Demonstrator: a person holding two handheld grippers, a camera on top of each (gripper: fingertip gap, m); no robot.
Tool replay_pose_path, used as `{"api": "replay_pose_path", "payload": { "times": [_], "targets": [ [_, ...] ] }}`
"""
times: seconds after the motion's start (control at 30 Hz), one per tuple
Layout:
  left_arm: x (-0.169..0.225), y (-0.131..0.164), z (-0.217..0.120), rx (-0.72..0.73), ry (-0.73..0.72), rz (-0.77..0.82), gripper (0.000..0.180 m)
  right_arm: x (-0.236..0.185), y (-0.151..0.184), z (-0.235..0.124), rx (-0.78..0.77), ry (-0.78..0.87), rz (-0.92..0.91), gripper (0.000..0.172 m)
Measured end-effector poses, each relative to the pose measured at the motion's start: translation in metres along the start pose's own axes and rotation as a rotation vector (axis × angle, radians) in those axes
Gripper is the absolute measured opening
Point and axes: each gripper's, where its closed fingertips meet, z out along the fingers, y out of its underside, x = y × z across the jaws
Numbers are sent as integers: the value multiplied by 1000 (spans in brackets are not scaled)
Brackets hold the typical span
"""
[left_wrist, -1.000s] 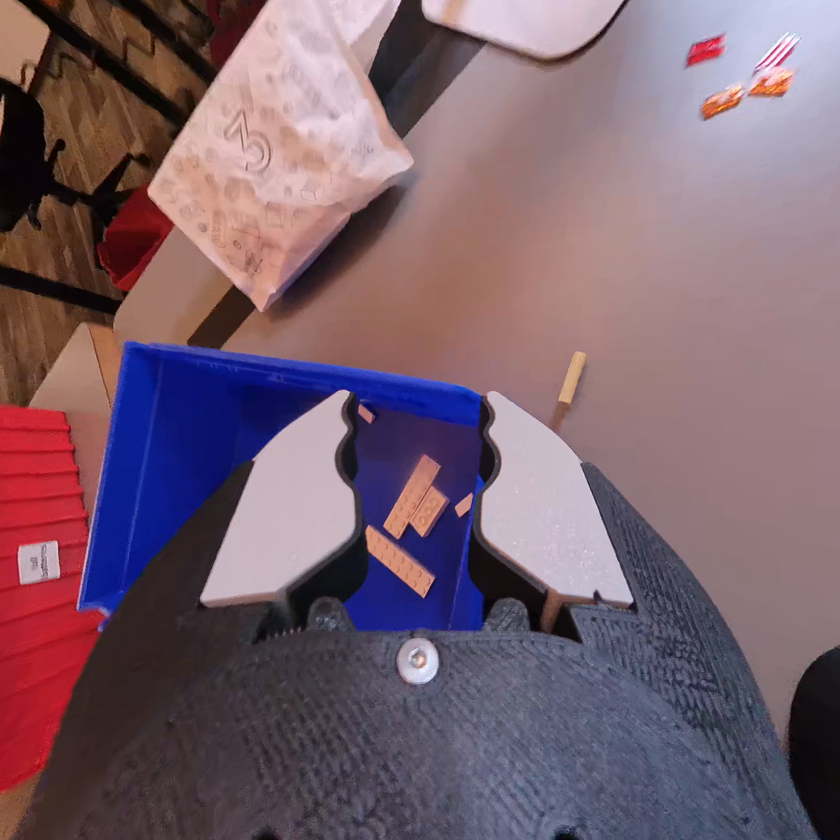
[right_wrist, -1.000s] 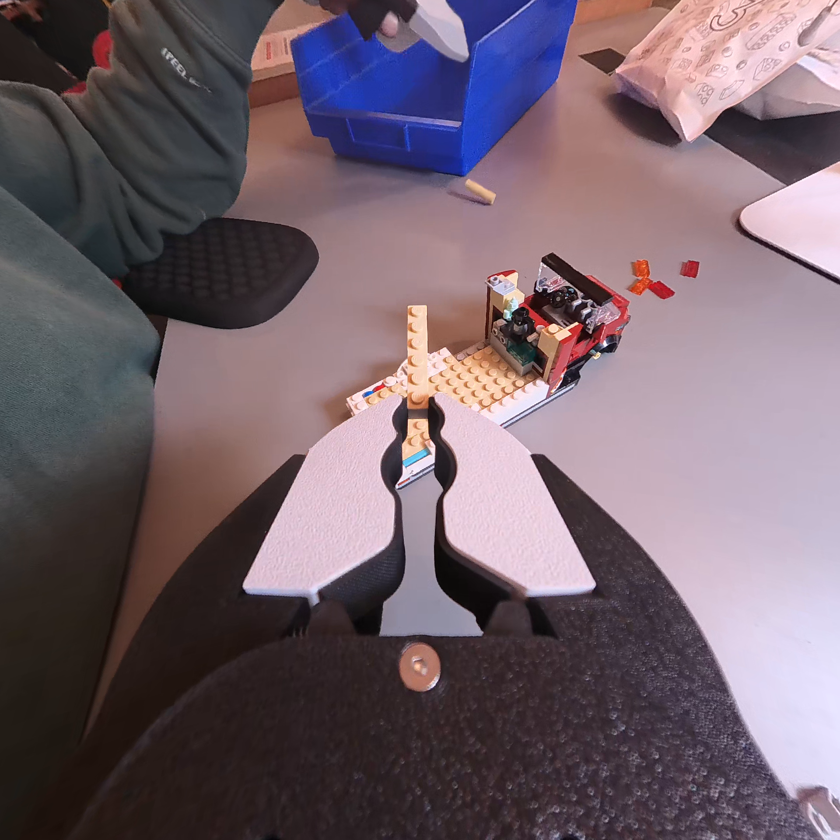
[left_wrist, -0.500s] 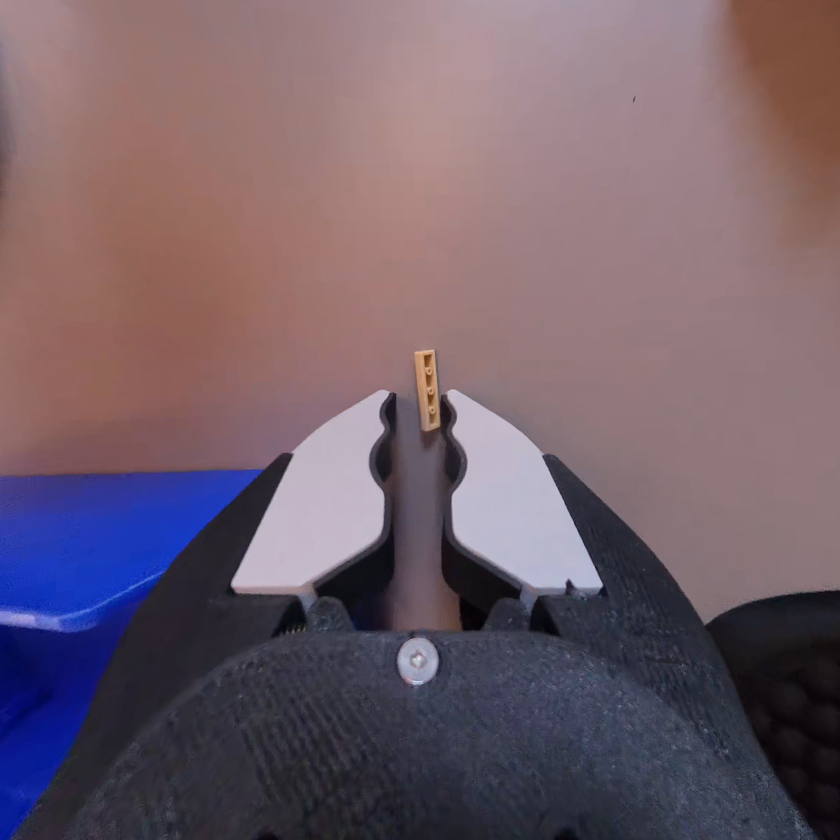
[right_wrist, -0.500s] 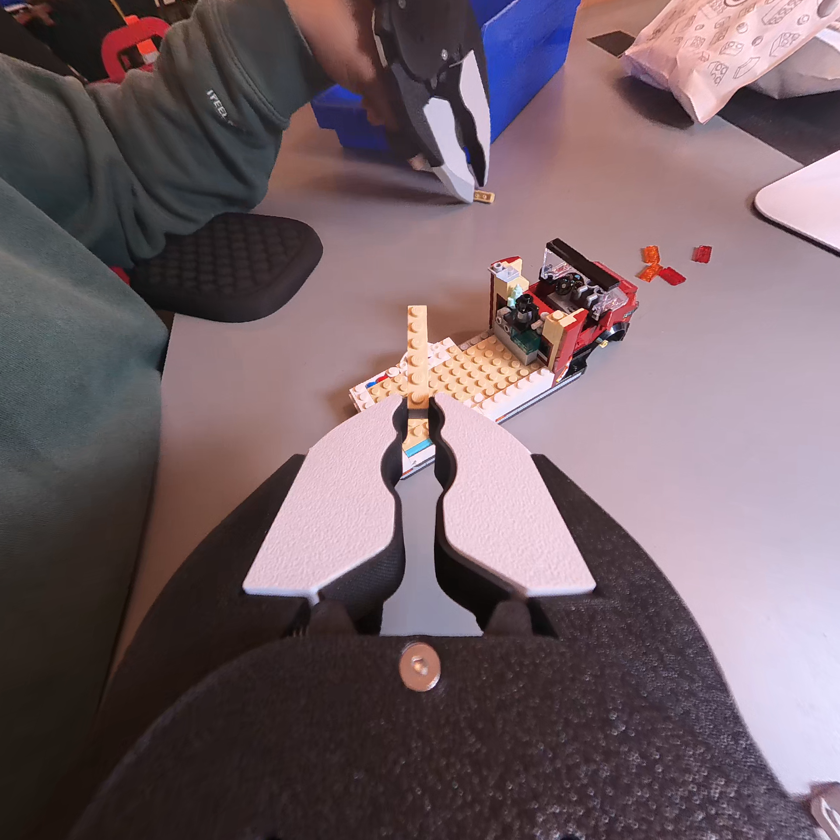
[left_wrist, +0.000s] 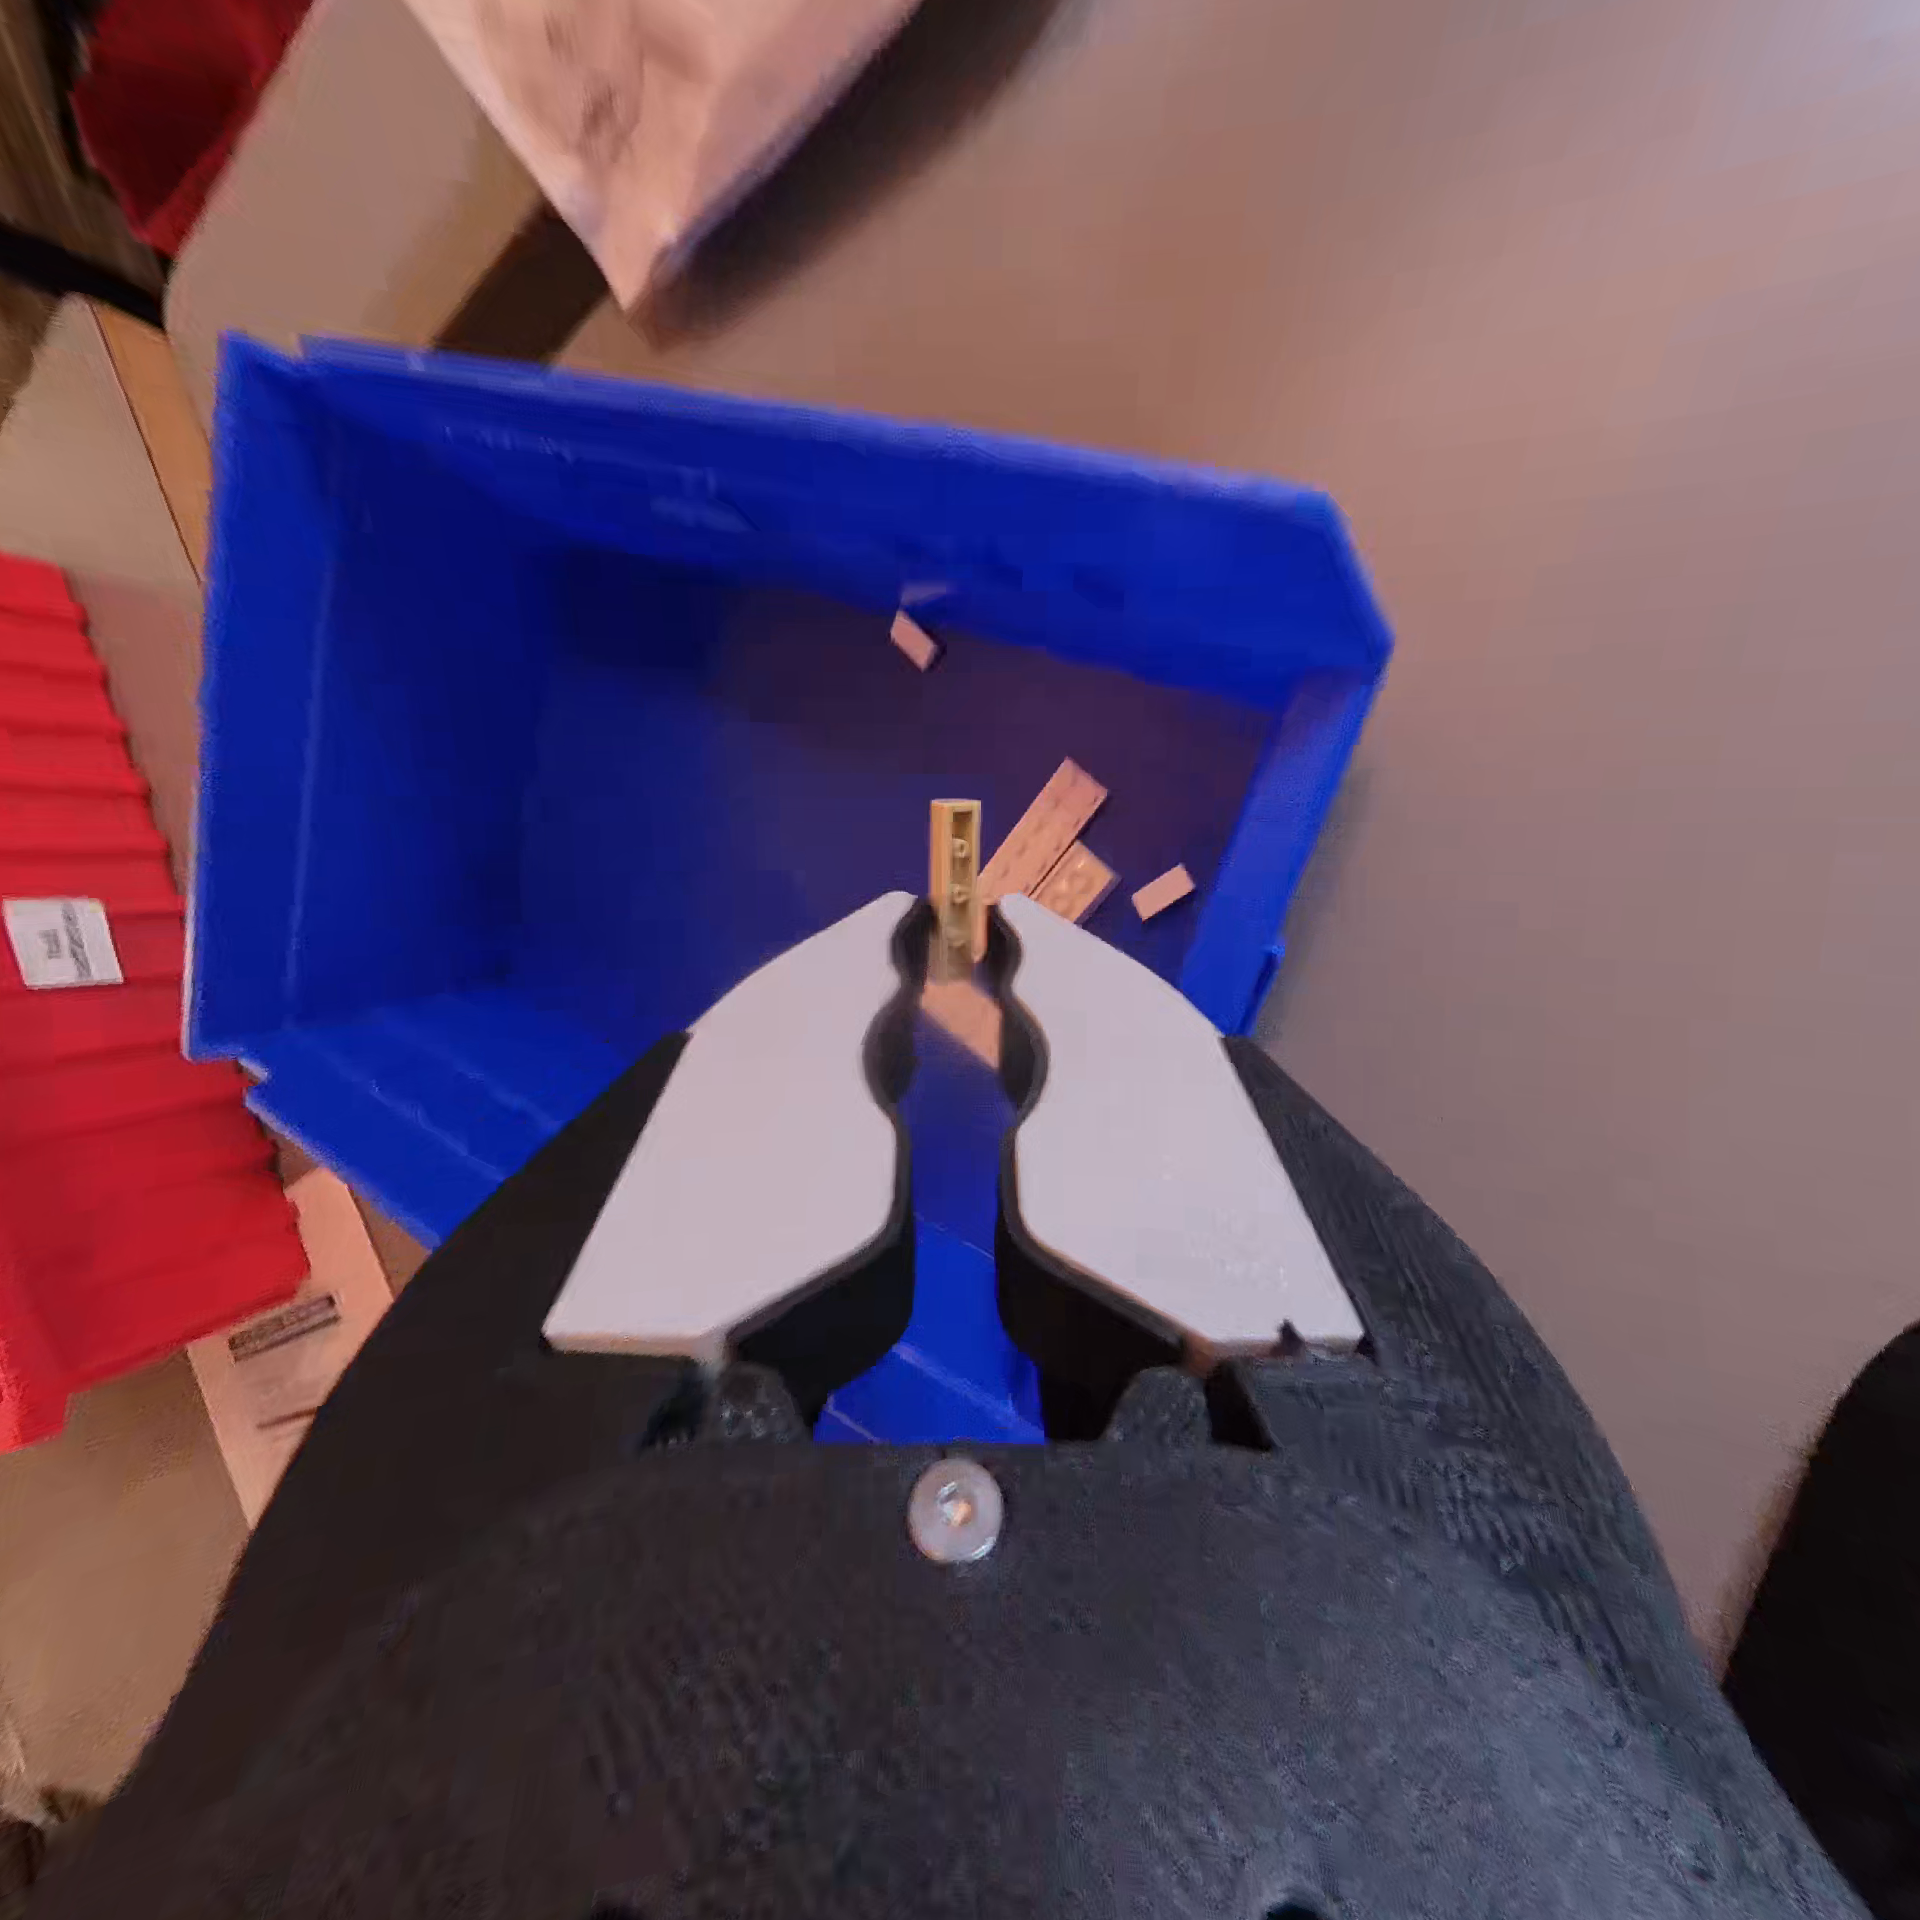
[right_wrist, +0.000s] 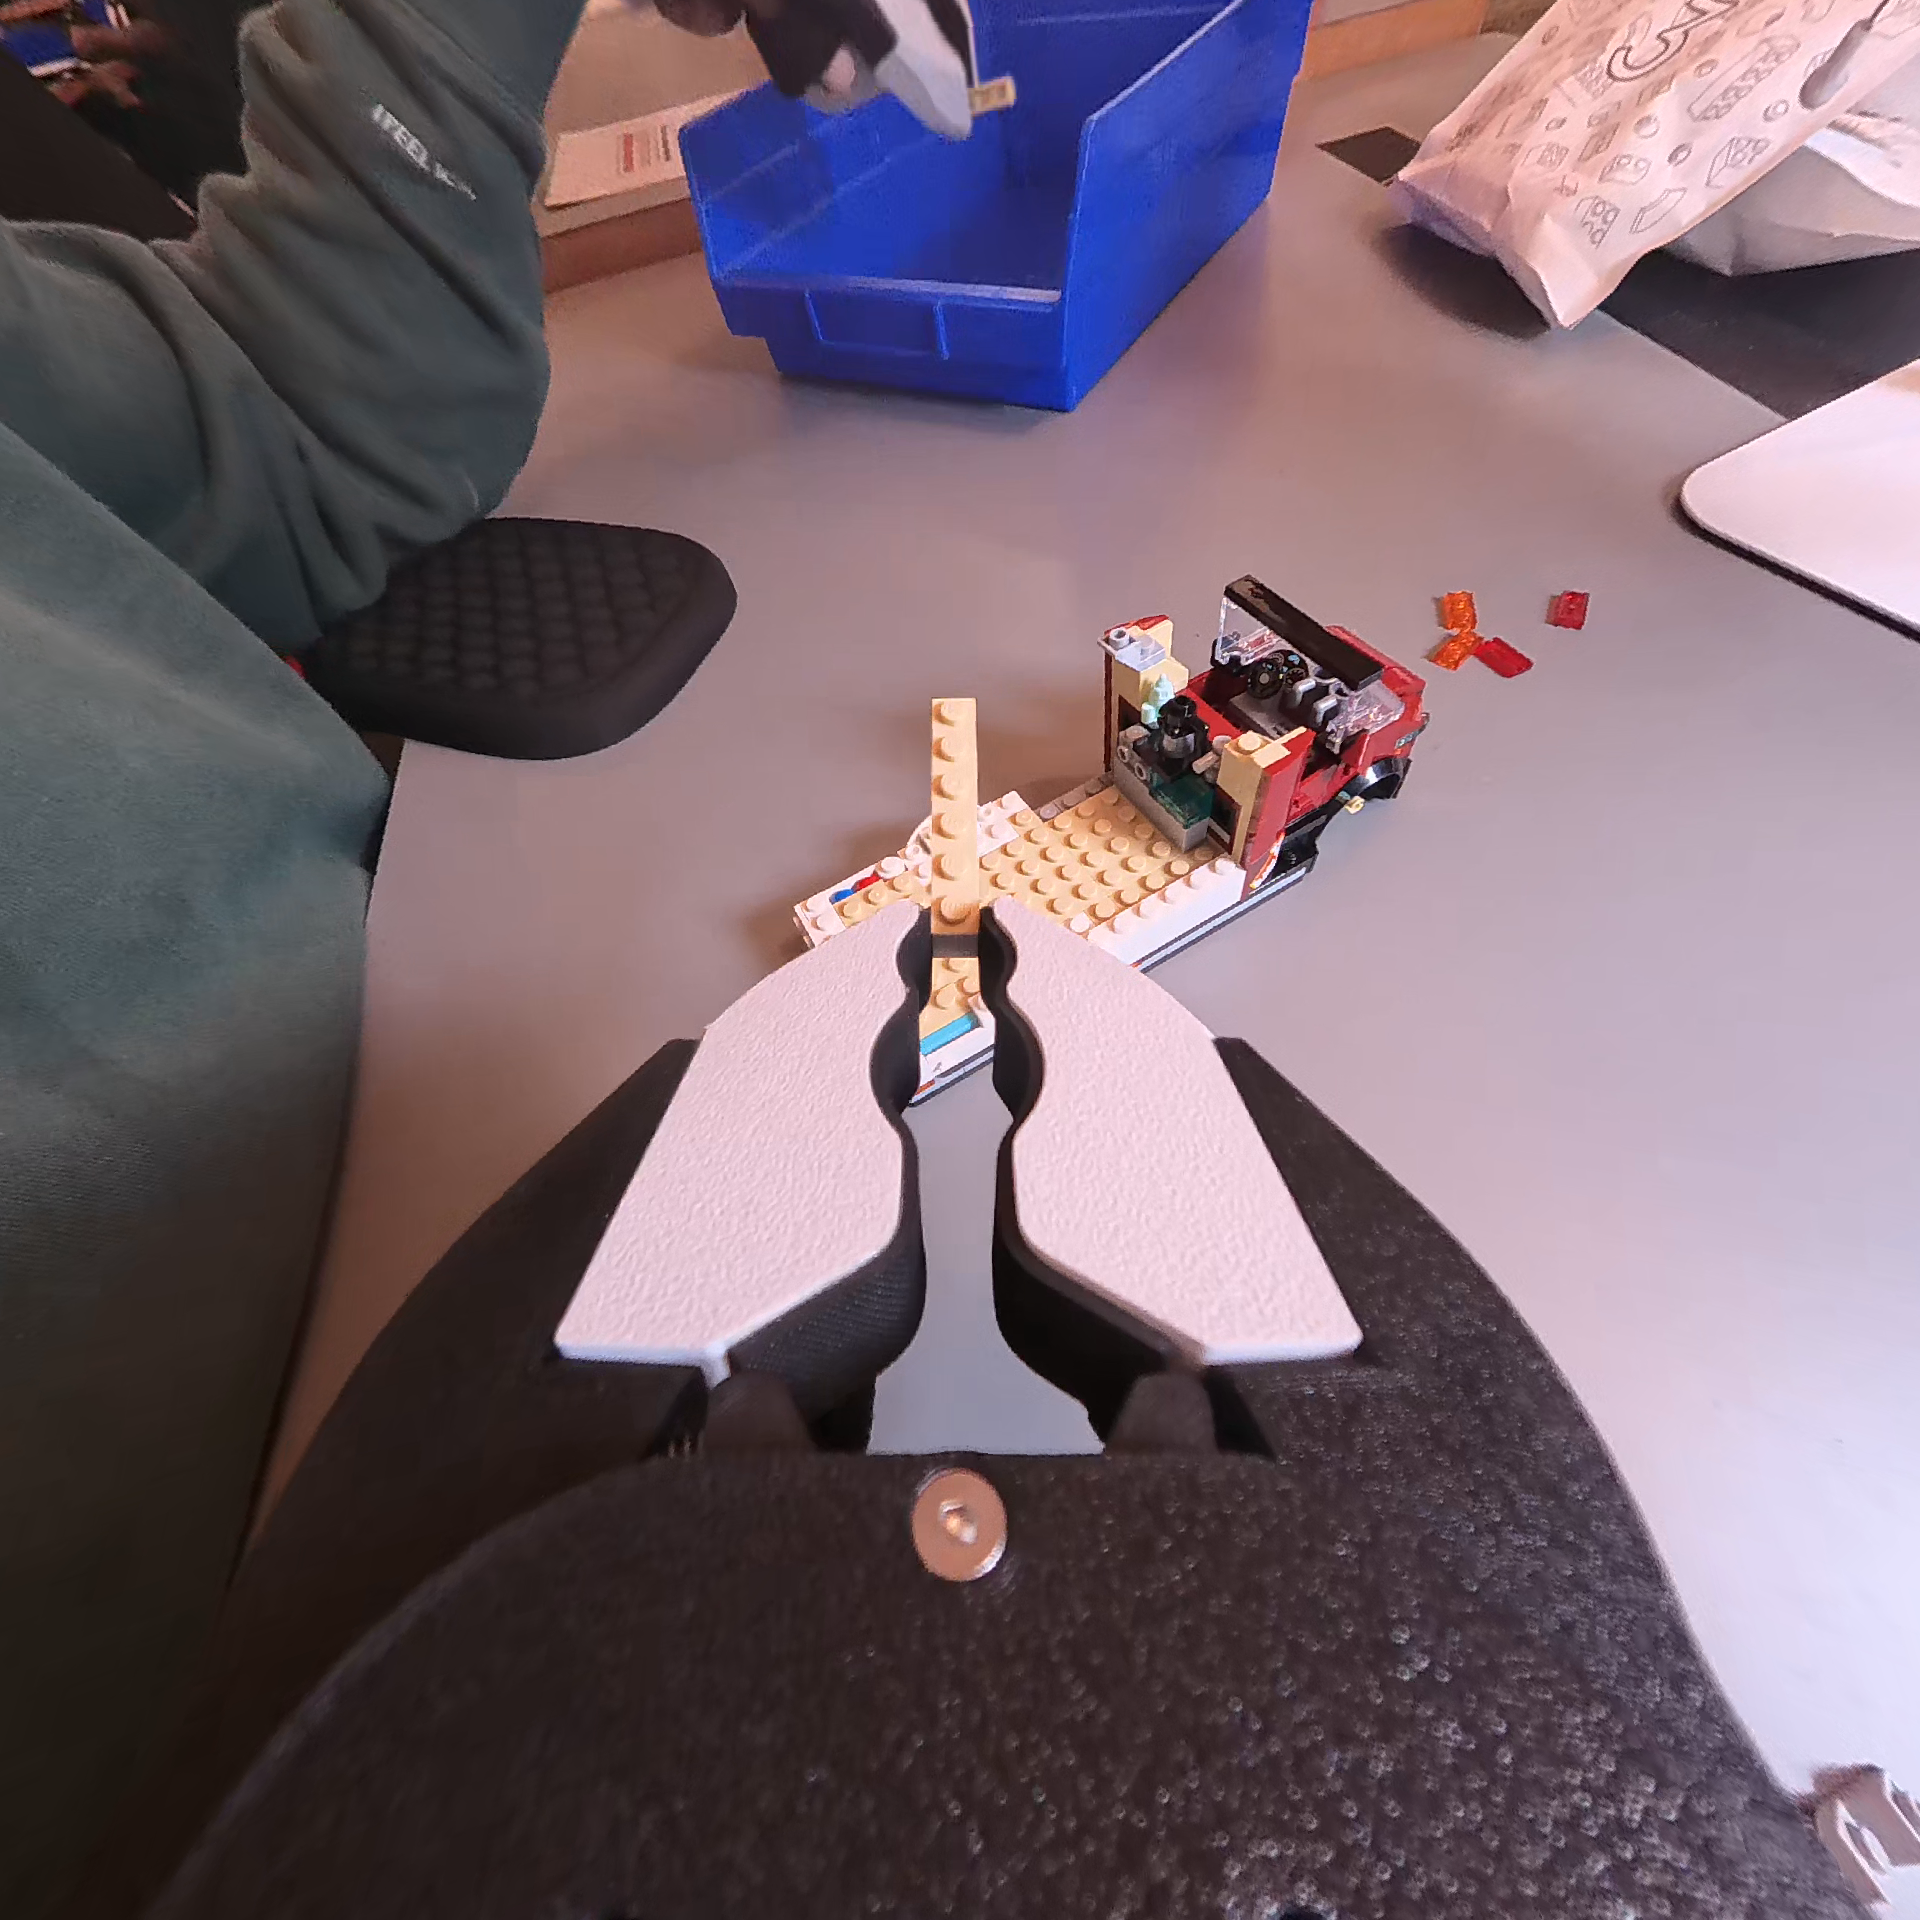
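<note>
Since a second ago, your left gripper (left_wrist: 956, 914) had left the bin, gone down to the table for a loose piece, and come back over the blue bin (left_wrist: 270, 727) with a short tan plate (left_wrist: 954, 862) pinched between its fingertips; your right gripper (right_wrist: 956, 925) had not shifted.

That short plate stood upright in the tips, its hollow underside facing the camera, and it hung above the bin's floor, where several tan pieces (left_wrist: 1044, 831) lay loose. It looked light, stiff and smooth-sided, so I judge a hold on its narrow long edges, near one end as you had it, was apt to pivot or slip.

Your right fingers were drawn in narrow on a long tan studded plate (right_wrist: 954, 800), gripping its near end by the edges while the rest pointed away over the brick vehicle (right_wrist: 1247, 748). With so much length unsupported, I judge it would lever easily.

The vehicle sat on the grey table (right_wrist: 1558, 1039), red cab at the far end, tan studded deck nearer you. Small orange and red pieces (right_wrist: 1481, 639) lay beyond it, and a printed paper bag (right_wrist: 1662, 135) lay past the bin.
</note>
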Motion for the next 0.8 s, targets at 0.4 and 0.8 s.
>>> {"api": "replay_pose_path", "payload": {
  "times": [0.4, 0.8],
  "targets": [
    [72, -69, -27, 433, 212, 135, 50, -3, -4, 3, 25, 15, -33, 8],
    [333, -112, -126, 860, 1196, 398, 26, -27, -15, 12, 101, -65, -88, 8]
  ]
}}
